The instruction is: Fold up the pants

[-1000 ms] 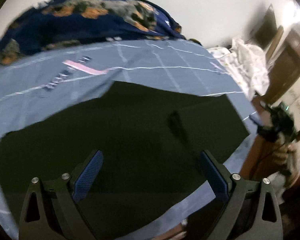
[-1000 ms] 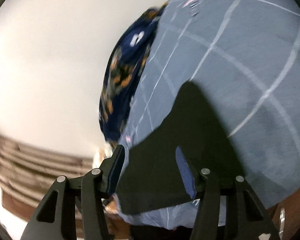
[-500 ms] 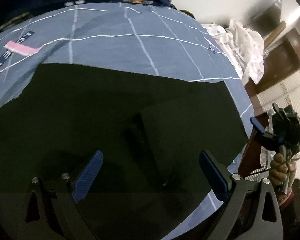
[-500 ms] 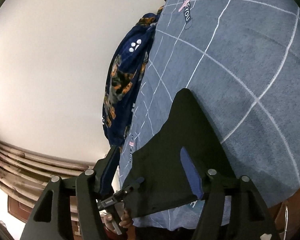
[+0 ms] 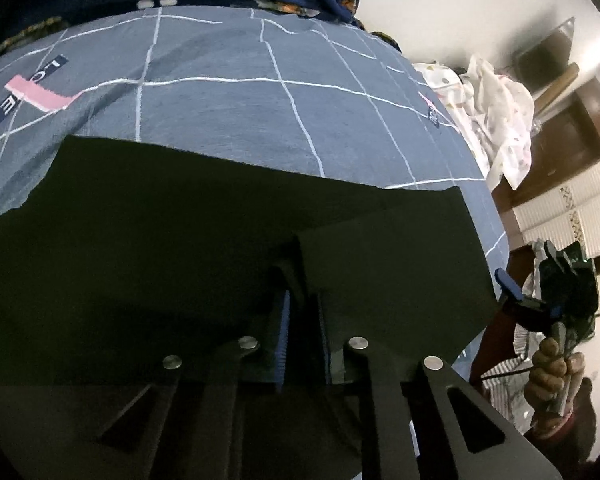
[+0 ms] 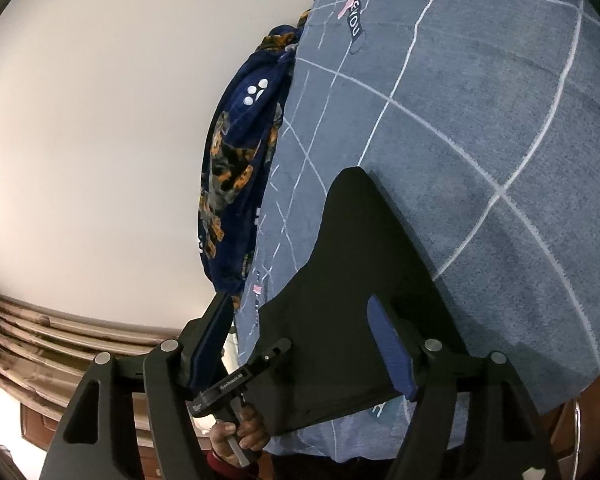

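Note:
Black pants (image 5: 180, 240) lie flat on a grey-blue checked bedspread (image 5: 260, 112). My left gripper (image 5: 302, 316) points down at their near edge, jaws shut on a raised fold of the black cloth. In the right wrist view the pants (image 6: 360, 260) run away from me as a tapering shape. My right gripper (image 6: 300, 304) hovers at their end with its jaws opening; the cloth lies between the fingers (image 6: 388, 344) and below them, and the pads do not press it. The left gripper (image 6: 240, 380) and the hand holding it show at that view's lower left.
A dark blue blanket with orange patches (image 6: 236, 160) is bunched along the bed's far side by the white wall. A heap of white spotted laundry (image 5: 496, 120) lies past the bed's right end. The bedspread (image 6: 500, 120) beyond the pants is bare. Wooden furniture stands around.
The left gripper came forward and down onto the pants, then its wide jaws shut on the cloth. The right gripper stayed in place while its jaws spread wider.

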A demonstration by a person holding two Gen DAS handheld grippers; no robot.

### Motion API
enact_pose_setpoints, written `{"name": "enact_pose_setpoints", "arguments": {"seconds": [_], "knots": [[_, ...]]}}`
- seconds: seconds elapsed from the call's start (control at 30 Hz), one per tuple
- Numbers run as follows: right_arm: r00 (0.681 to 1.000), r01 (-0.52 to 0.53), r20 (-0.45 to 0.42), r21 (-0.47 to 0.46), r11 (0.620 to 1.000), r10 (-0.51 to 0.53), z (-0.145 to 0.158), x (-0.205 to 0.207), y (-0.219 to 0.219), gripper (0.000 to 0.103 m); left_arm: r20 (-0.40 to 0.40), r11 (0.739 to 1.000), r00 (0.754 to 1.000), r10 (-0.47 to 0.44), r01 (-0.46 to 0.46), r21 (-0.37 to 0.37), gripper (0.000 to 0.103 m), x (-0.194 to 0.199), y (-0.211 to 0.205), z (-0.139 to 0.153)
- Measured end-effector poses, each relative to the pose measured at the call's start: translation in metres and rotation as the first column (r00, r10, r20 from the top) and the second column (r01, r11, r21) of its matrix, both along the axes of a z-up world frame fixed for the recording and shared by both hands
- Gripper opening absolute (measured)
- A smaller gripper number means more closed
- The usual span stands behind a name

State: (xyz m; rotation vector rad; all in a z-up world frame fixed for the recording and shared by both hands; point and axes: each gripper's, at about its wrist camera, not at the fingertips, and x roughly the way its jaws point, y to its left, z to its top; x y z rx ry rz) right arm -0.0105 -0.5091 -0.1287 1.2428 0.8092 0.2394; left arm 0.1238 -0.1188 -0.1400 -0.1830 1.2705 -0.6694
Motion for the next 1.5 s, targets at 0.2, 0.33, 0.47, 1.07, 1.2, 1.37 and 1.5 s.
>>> {"name": "enact_pose_setpoints", "arguments": {"seconds": [0.2, 0.33, 0.47, 1.07, 1.2, 1.37, 1.5], "knots": [[1.000, 0.025, -0.009, 0.018, 1.000, -0.025, -0.004, -0.003, -0.005, 0.070, 0.055, 0.999, 0.998, 0.024, -0.025, 0.032, 0.008, 0.003, 0.005, 0.006], [0.999, 0.044, 0.001, 0.042, 0.998, -0.044, -0.005, -0.006, -0.011, 0.070, 0.037, 0.999, 0.999, 0.026, -0.027, 0.046, 0.008, 0.000, 0.010, -0.002], [0.998, 0.052, 0.027, 0.065, 0.997, -0.054, -0.004, -0.007, -0.016, 0.070, 0.053, 0.998, 0.998, 0.021, -0.024, 0.058, 0.008, -0.004, 0.012, -0.003], [0.980, -0.076, -0.194, -0.119, 0.990, 0.051, -0.048, 0.006, 0.011, 0.000, 0.186, 0.999, 0.982, 0.033, -0.039, 0.027, 0.008, -0.018, 0.007, 0.042], [0.977, -0.099, -0.202, -0.165, 0.981, 0.065, -0.045, 0.007, 0.015, 0.000, 0.206, 0.994, 0.972, -0.109, 0.102, 0.046, 0.008, -0.032, -0.030, 0.042], [0.972, -0.128, -0.219, -0.178, 0.976, 0.087, -0.043, 0.009, 0.017, 0.000, 0.157, 0.971, 0.961, -0.227, 0.212, 0.107, 0.008, -0.048, -0.063, 0.013], [0.977, -0.176, -0.172, -0.300, 0.938, 0.128, -0.015, 0.027, 0.023, 0.011, 0.156, 0.973, 0.963, -0.221, 0.207, 0.100, 0.009, -0.053, -0.062, 0.007]]}}
